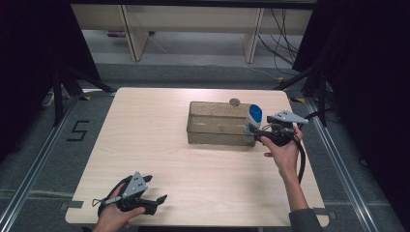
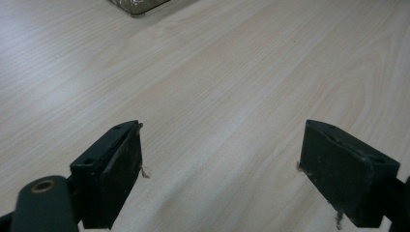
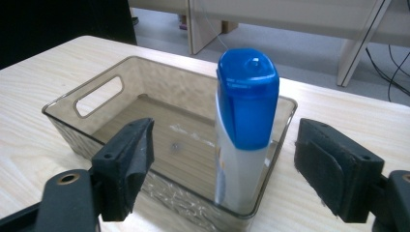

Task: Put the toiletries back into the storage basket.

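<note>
A pale wooden table (image 1: 159, 150) carried a clear, smoke-tinted plastic bin (image 1: 217, 126) toward its far right part. A white bottle with a blue cap (image 3: 245, 125) stood upright inside the bin, at the end nearest the right hand, resting against that end wall. From the high view the bottle (image 1: 253, 117) rose above the bin's rim. A small round grey object (image 1: 234, 102) lay on the table just behind the bin's far edge (too small to tell what it was).

The right gripper (image 1: 255, 131) was held at the bin's right end, the person's right hand (image 1: 284, 147) gripping it from behind. In the right gripper view its jaws stood released and wide apart, one on either side of the bottle, touching neither it nor the bin (image 3: 130, 96). The bin's oval handle slot (image 3: 99, 96) showed in the far end wall.

The left gripper (image 1: 155, 189) rested low near the front left edge of the table, well apart from the bin, held by the left hand (image 1: 113, 217). Its jaws were likewise spread, with bare wood between them, and a corner of the bin (image 2: 138, 5) showed at the top edge of that view.
</note>
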`<state>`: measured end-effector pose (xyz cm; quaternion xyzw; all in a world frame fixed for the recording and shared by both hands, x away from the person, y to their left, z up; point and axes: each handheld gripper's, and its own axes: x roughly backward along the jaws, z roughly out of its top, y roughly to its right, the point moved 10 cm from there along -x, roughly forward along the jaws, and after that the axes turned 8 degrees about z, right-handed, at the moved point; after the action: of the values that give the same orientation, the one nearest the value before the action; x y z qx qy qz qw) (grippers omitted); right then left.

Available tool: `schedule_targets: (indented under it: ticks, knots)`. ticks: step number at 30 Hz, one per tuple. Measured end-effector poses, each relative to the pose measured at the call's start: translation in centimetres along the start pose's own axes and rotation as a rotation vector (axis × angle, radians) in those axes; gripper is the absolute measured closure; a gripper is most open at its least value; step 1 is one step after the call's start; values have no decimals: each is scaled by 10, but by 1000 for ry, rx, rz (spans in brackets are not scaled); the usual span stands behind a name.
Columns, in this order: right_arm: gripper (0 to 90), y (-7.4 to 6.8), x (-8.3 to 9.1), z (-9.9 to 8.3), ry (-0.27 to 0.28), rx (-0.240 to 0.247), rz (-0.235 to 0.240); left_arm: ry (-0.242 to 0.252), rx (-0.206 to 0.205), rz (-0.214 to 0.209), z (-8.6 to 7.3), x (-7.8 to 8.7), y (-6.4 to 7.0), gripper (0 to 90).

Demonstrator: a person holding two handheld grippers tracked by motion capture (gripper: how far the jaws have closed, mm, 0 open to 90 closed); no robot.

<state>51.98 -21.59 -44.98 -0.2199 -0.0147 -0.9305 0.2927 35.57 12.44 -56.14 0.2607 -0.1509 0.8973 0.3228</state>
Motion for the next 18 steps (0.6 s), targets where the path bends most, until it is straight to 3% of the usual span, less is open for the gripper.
schedule_targets:
  ticks: [1, 4, 5, 7, 8, 9, 10, 11, 12, 14, 15, 18]
  knots:
    - [212, -1, 0, -1, -1, -14, 1, 8, 7, -5, 1, 0, 1, 147]
    - [199, 1, 4, -4, 9, 14, -4, 9, 7, -4, 1, 0, 1, 147]
    - [197, -2, 5, -6, 11, -24, 5, 0, -2, 1, 0, 0, 0, 147]
    - [191, -2, 8, -8, 14, -23, 2, 4, -3, -5, 0, -1, 1, 147]
    - [189, -5, 8, -9, 27, -46, 13, 6, -1, -4, 0, 0, 1, 147]
    - [187, -4, 8, -9, 29, -27, 20, -4, -19, 0, -1, 0, -1, 147]
    - [183, -2, 9, -9, 29, -6, 8, 8, 7, -4, 1, 0, 1, 147]
    - [183, -4, 11, -11, 20, -37, 2, 13, 12, -5, 2, 0, 2, 147]
    - [183, -4, 12, -10, 26, -25, 8, 15, 13, -7, 2, 0, 2, 146]
    - [183, -5, 11, -10, 30, -19, 12, -2, -24, 8, 0, 0, -2, 147]
    - [183, -8, 11, -12, 24, -47, 16, 6, -8, -6, 1, 1, 1, 147]
    - [185, -7, 11, -14, 24, -15, 14, 3, -11, -8, 0, 1, 1, 147]
